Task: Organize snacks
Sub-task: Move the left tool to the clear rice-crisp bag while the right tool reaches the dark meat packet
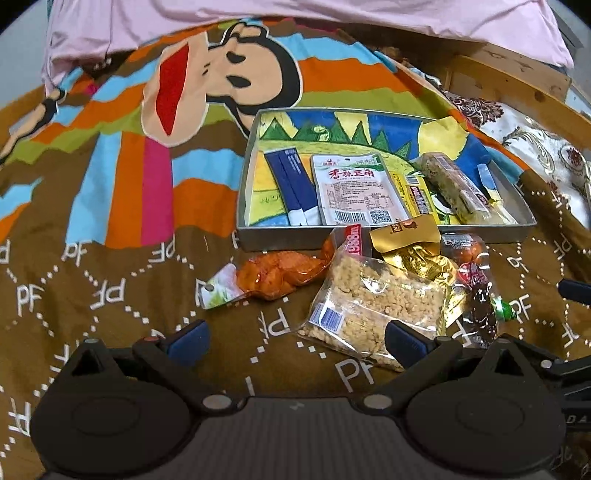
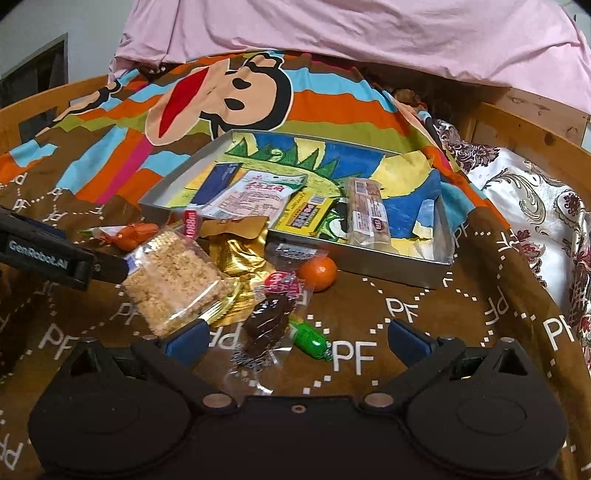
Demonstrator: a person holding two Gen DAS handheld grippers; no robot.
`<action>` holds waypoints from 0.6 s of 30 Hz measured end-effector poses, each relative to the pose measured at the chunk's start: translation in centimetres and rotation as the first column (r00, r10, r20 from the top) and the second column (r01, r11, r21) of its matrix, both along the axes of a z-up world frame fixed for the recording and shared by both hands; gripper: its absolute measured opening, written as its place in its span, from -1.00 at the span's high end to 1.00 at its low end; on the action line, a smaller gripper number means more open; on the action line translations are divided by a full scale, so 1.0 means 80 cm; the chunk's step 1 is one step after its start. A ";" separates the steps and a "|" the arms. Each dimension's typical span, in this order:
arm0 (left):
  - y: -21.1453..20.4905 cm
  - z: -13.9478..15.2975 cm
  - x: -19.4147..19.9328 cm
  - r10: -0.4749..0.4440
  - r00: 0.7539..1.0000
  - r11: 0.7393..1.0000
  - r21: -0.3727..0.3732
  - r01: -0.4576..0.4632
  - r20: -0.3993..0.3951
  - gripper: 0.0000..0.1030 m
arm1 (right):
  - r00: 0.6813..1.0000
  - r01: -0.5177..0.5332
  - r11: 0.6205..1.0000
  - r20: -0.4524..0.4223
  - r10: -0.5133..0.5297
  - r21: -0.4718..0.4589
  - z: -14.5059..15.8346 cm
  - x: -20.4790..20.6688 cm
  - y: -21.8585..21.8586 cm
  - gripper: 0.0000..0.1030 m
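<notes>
The left gripper (image 1: 295, 338) stands wide open and holds nothing; its right finger (image 1: 404, 338) overlaps the near edge of the crumble pack (image 1: 373, 306), though contact cannot be told. The right gripper (image 2: 295, 338) is also spread wide and empty, with the dark candy (image 2: 266, 328) and the green candy (image 2: 309, 338) lying on the blanket (image 2: 424, 332) between its fingers.

Around these lies a loose heap of snacks just in front of the tray (image 1: 295, 238): the crumble pack, a gold pouch (image 1: 410, 251) partly under it, an orange pack (image 1: 277, 275) to its left, a red-labelled wrapper (image 2: 282, 284) and a mandarin (image 2: 319, 273) touching a clear-wrapped pack.

Inside the tray, side by side, rest two blue sticks (image 1: 293, 184), a white pouch (image 1: 351, 188), a yellow pack (image 1: 415, 195) and a cereal bar (image 1: 450, 184).

Beyond the tray the blanket shows a cartoon monkey (image 1: 221, 74), and a pink sheet (image 1: 332, 14) lies at the far end. A wooden frame (image 2: 535, 140) borders a floral cloth (image 2: 535, 206) on the right.
</notes>
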State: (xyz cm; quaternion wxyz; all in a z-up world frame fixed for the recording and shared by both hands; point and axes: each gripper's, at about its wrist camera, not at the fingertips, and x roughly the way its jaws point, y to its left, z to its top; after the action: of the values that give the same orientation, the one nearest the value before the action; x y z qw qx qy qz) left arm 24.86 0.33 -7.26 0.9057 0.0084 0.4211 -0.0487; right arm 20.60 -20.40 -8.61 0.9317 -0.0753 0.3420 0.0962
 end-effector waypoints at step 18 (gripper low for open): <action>0.013 -0.014 0.010 0.045 0.997 0.998 -0.043 -0.048 -0.067 -0.99 | 0.999 0.034 0.998 0.037 -0.031 -0.060 -0.014 0.020 -0.007 -0.99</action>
State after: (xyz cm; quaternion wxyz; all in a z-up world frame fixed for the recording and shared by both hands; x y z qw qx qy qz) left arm 25.63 1.39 -8.41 0.8921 -0.0229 0.4496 -0.0373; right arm 22.23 -20.95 -9.75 0.9364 -0.0996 0.3293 0.0693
